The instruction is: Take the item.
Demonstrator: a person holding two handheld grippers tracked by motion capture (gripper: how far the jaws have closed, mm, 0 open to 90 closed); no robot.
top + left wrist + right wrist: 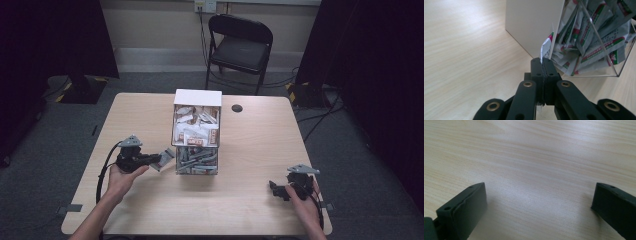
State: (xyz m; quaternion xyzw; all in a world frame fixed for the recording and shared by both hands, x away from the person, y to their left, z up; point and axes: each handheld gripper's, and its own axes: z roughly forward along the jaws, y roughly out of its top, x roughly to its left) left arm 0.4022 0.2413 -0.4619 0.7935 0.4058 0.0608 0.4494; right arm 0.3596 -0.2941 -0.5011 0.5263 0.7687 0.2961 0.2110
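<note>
The left gripper (pixel 543 65) is clamped on a sachet (pixel 546 50), just beside the lower bin (pixel 196 161) of the dispenser (pixel 197 131) (pulling one out, I judge). Next it must draw clear. The right gripper (pixel 537 202) rests wide on the table (pixel 250 150), well apart.

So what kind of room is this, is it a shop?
Probably not a shop. It looks like a recording or test room: dark curtains hang at the sides, cables trail over grey carpet, and one wooden table stands with a folding chair behind it.
</note>
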